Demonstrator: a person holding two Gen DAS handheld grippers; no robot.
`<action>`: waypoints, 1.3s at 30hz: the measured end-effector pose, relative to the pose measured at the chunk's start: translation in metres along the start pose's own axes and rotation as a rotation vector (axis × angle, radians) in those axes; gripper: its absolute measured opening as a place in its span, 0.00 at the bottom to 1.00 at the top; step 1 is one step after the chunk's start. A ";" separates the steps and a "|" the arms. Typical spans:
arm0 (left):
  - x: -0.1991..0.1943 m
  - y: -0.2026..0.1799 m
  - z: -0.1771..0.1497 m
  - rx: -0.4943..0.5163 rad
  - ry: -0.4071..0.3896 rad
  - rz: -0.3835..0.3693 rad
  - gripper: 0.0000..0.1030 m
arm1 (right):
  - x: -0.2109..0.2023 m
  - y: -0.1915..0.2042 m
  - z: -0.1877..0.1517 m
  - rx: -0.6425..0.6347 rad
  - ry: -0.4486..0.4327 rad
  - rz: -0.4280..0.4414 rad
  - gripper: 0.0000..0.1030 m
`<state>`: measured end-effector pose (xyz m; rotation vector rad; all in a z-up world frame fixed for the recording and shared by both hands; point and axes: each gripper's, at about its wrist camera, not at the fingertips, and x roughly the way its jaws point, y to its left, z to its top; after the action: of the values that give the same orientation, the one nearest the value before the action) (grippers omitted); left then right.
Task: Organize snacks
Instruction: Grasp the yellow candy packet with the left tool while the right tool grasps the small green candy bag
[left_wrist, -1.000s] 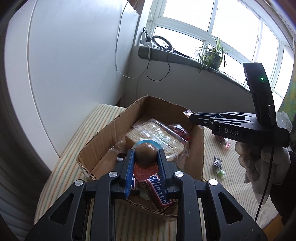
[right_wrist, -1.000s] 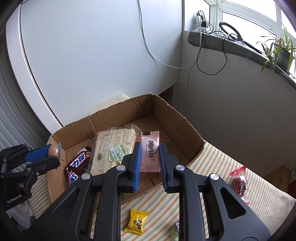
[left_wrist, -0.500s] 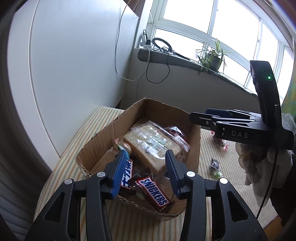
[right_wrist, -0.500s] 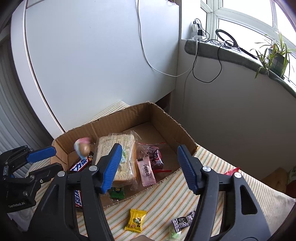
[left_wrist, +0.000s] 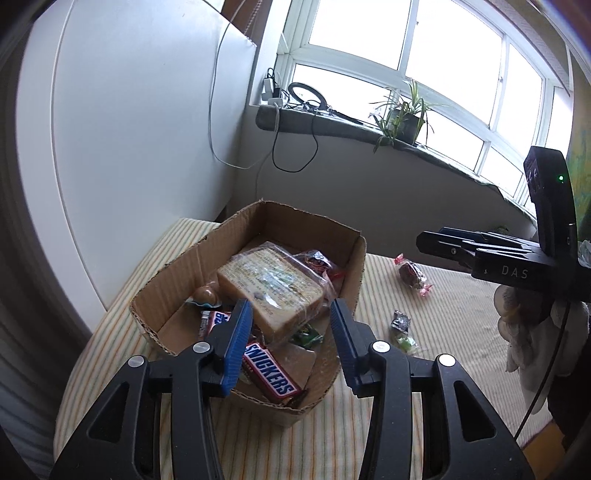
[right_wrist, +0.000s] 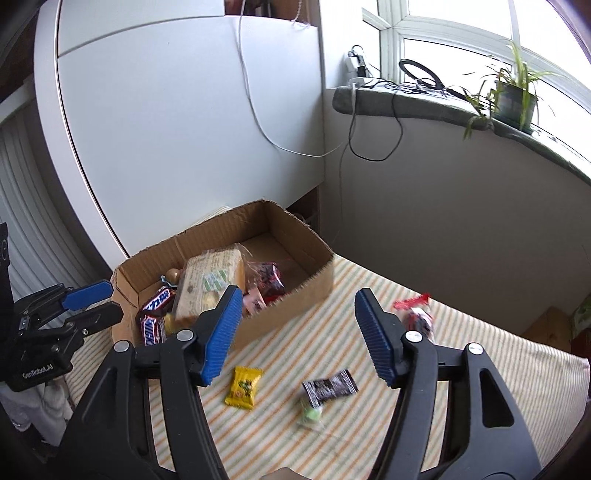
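Observation:
An open cardboard box (left_wrist: 306, 229) (right_wrist: 221, 236) on the striped cloth holds a wrapped bread pack (left_wrist: 269, 284) (right_wrist: 210, 284), Snickers bars (left_wrist: 271, 380) (right_wrist: 157, 302), a round brown snack (left_wrist: 205, 295) and a pink packet (right_wrist: 255, 304). My left gripper (left_wrist: 291, 336) (right_wrist: 107, 304) hovers open over the box's near end with nothing between its fingers. My right gripper (right_wrist: 295, 332) (left_wrist: 432, 240) stands open and empty above the cloth, right of the box. Below it lie a yellow candy (right_wrist: 243, 387), a black packet (right_wrist: 328, 387) (left_wrist: 400, 319), a green candy (right_wrist: 310, 415) (left_wrist: 404, 341) and a red-wrapped snack (right_wrist: 417, 314) (left_wrist: 412, 275).
A white cabinet (right_wrist: 184, 129) rises close behind the box. A grey windowsill (left_wrist: 332, 125) carries cables and a potted plant (left_wrist: 402, 118). A gloved hand (left_wrist: 528, 325) holds the right gripper. The striped surface ends at its right edge (right_wrist: 576, 369).
Both grippers opened and drew back. The left let the round brown snack fall into the box. The right let go of the pink packet and moved right, over the loose candies.

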<state>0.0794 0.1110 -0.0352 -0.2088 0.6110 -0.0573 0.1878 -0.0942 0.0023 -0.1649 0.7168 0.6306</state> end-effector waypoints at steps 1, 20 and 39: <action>0.000 -0.003 0.000 0.003 0.001 -0.005 0.41 | -0.005 -0.004 -0.004 0.007 0.000 -0.003 0.64; -0.005 -0.070 -0.026 0.098 0.017 -0.094 0.41 | -0.033 -0.038 -0.067 0.084 0.040 0.021 0.64; 0.057 -0.097 -0.056 0.162 0.173 -0.081 0.32 | 0.023 -0.034 -0.085 0.057 0.204 0.210 0.38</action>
<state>0.0949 0.0000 -0.0919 -0.0713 0.7662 -0.2038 0.1735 -0.1401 -0.0794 -0.1031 0.9563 0.7998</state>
